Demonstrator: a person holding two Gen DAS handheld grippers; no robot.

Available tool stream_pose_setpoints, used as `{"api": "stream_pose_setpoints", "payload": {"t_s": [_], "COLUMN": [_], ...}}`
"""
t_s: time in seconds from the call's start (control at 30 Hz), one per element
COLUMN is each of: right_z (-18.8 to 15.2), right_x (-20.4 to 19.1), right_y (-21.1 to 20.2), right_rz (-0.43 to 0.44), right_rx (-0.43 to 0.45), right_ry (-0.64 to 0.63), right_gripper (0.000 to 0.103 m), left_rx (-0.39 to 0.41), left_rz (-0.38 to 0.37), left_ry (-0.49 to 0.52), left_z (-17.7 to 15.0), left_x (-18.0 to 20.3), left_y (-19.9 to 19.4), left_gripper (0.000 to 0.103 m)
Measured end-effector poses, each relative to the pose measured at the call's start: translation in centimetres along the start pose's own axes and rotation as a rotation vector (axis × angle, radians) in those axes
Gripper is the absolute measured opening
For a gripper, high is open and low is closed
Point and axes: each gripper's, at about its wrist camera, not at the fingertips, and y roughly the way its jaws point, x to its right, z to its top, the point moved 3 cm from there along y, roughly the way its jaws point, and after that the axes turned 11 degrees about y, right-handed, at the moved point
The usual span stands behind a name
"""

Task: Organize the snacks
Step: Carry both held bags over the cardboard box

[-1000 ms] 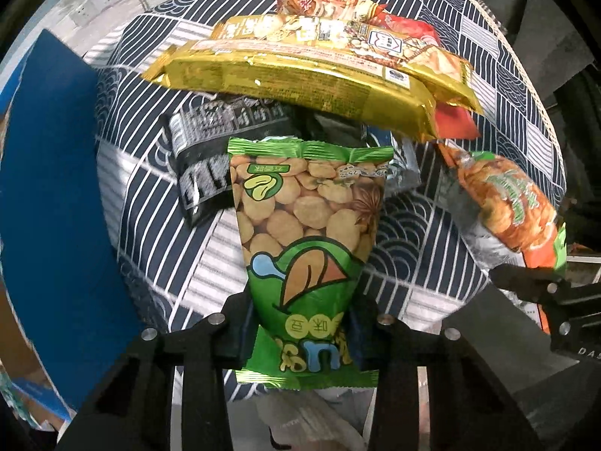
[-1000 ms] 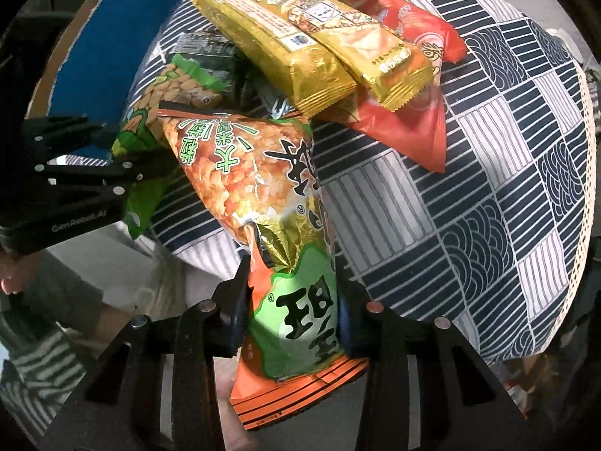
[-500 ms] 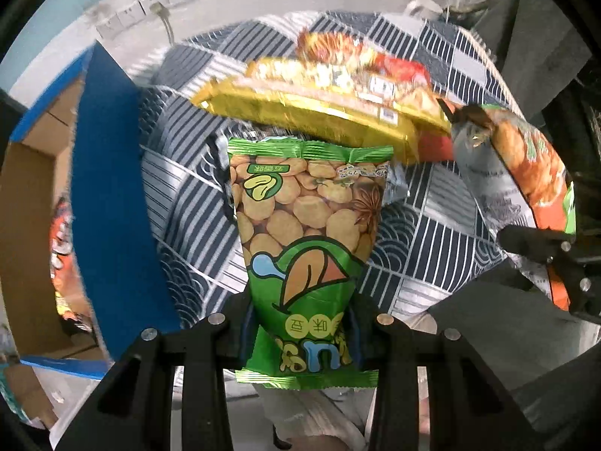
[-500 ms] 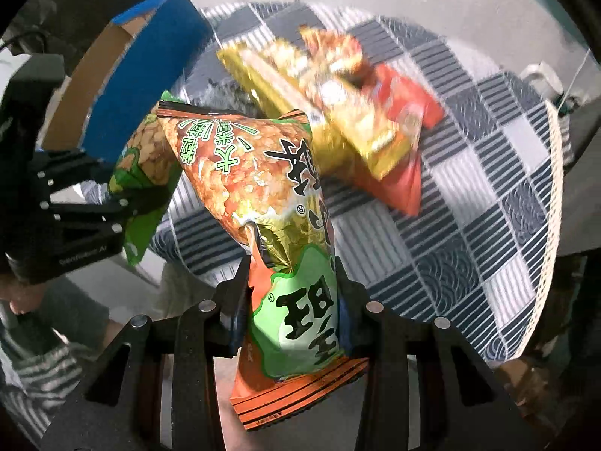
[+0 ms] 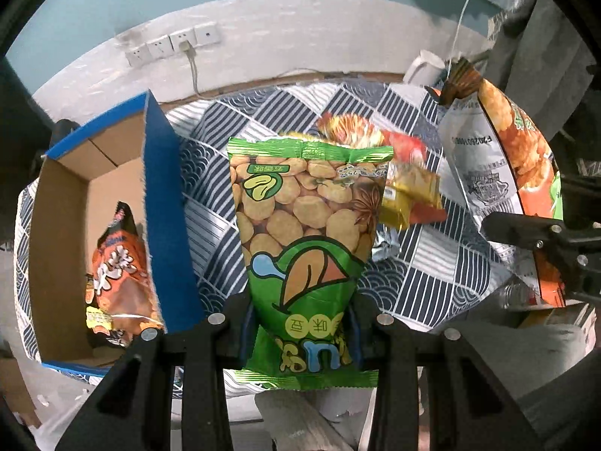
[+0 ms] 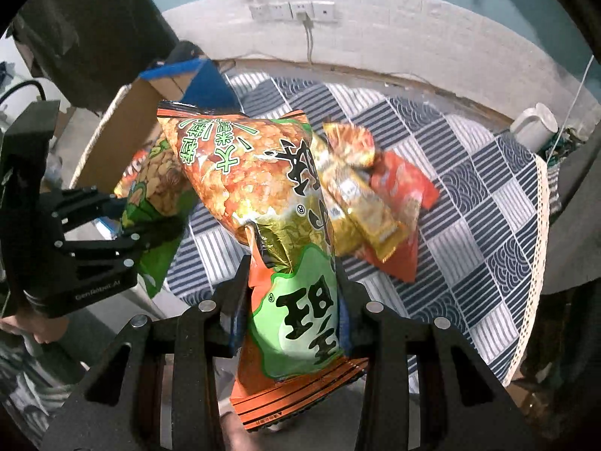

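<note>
- The snacks are in three spots: two bags are up in the air in the tongs, a pile lies on the table, and some sit in a box.
- The left tongs (image 5: 300,323) are pinching the bottom part of a green bag of beans (image 5: 306,225). The bag stands up straight between the two fingers, with its top edge above the cloth.
- The right tongs (image 6: 291,300) are pinching an orange and green bag of rice crackers (image 6: 259,180) low down, near its bottom. The fat top part leans to the left.
- From the left camera, the orange bag (image 5: 503,173) shows at the far right, with its silver back facing in.
- From the right camera, the green bag (image 6: 157,195) shows at the left, held in the other black tongs (image 6: 112,225).
- The table (image 6: 488,225) has a blue and white cloth with squares and wave shapes.
- A pile of snacks (image 6: 372,203) lies in the middle of the cloth: gold packs on top of a red bag. They look blurry.
- A cardboard box (image 5: 75,203) with blue outer sides stands at the left of the table. An orange snack bag (image 5: 120,274) is inside it.
- A white mug (image 6: 533,127) sits near the far right edge of the table.
- White wall plugs (image 5: 172,45) are on the wall behind.
</note>
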Motion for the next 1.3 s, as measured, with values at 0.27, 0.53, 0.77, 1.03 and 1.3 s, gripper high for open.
{"api": "stream_pose_setpoints", "payload": {"t_s": [0.27,0.53,0.77,1.03,1.3], "right_z": [1.6,3.2,5.0,6.7,8.5], "right_x": [-1.9,-5.7,-9.3,-13.2,-17.1], "right_y": [-1.3,-0.8,0.2,3.0,6.5], "right_rz": [0.037,0.063,0.088,0.092,0.102], "right_rx": [0.036,0.029,0.005,-0.041,-0.097], "right_ry": [-0.009,-0.060,-0.103,-0.158,-0.192], "right_gripper": [0.037,0.037,0.037,0.037,0.037], "left_rx": [0.037,0.064,0.070,0.060,0.059], "left_rz": [-0.021,-0.020,0.009,0.042,0.086], "left_ry": [-0.036,-0.108,-0.194,-0.264,-0.357], "left_z": [0.4,0.2,-1.0,-3.1,-4.8], "left_x": [-1.6,-5.0,-9.3,-13.3,-17.6], "left_y": [-1.8,-3.2,-3.7,-3.5,-3.5], "left_gripper": [0.039,0.039,0.039,0.039,0.039]}}
